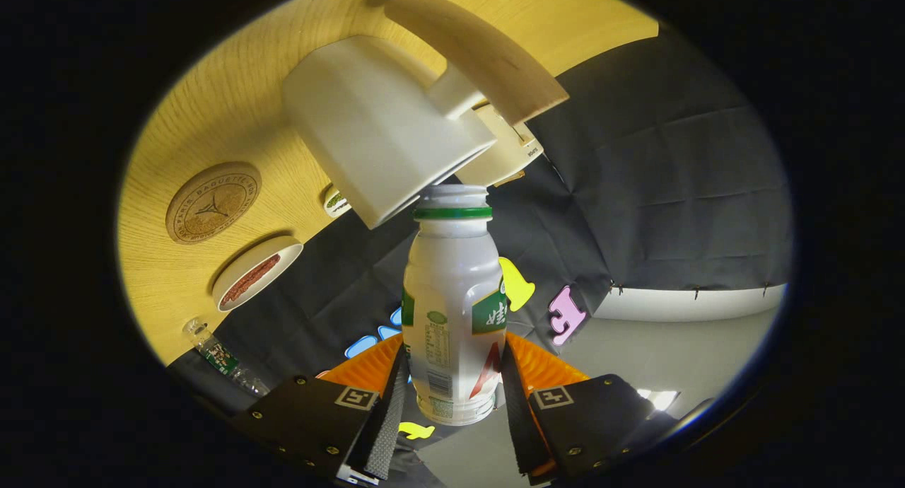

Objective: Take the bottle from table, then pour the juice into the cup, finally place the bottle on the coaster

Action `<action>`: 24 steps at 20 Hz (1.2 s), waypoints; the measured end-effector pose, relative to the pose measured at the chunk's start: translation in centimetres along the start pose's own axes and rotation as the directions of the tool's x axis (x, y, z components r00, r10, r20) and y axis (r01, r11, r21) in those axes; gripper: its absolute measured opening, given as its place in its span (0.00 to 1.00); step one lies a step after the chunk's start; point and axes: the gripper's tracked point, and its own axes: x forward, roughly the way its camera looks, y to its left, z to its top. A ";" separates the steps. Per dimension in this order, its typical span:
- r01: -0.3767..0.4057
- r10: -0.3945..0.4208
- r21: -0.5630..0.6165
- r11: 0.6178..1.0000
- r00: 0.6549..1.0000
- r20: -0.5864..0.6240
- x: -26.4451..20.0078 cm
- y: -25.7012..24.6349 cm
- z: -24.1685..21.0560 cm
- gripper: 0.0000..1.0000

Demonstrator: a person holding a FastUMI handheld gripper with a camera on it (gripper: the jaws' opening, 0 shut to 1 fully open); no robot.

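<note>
gripper (452,403) clenched on the bottle (452,311), tipped with its mouth at the cup (382,127): pouring underway, coaster (213,202) placement left.

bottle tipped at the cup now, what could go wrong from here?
1. The bottle mouth sits right at the cup rim, not clearly over the opening; juice may spill onto the table.
2. The gripper fingers clamp only the bottle's base, so it might slip.

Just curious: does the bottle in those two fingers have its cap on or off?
Off. The bottle, clamped in the gripper, shows a bare open mouth above its green ring, right at the cup's rim.
</note>
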 end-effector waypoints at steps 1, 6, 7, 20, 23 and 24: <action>-0.004 0.004 -0.007 1.000 1.000 0.004 -0.1 0.1 0.1 0.64; -0.028 0.028 -0.004 1.000 1.000 0.002 -0.3 0.6 0.2 0.65; -0.035 0.035 0.012 0.999 0.999 -0.004 -0.4 0.6 0.0 0.65; -0.085 0.117 0.321 0.943 0.990 -0.082 -1.0 1.6 -2.3 0.65; -0.114 0.158 0.382 0.917 0.984 -0.084 -1.3 2.6 -2.3 0.65; -0.128 0.181 0.436 0.891 0.980 -0.084 -1.5 3.1 -2.4 0.65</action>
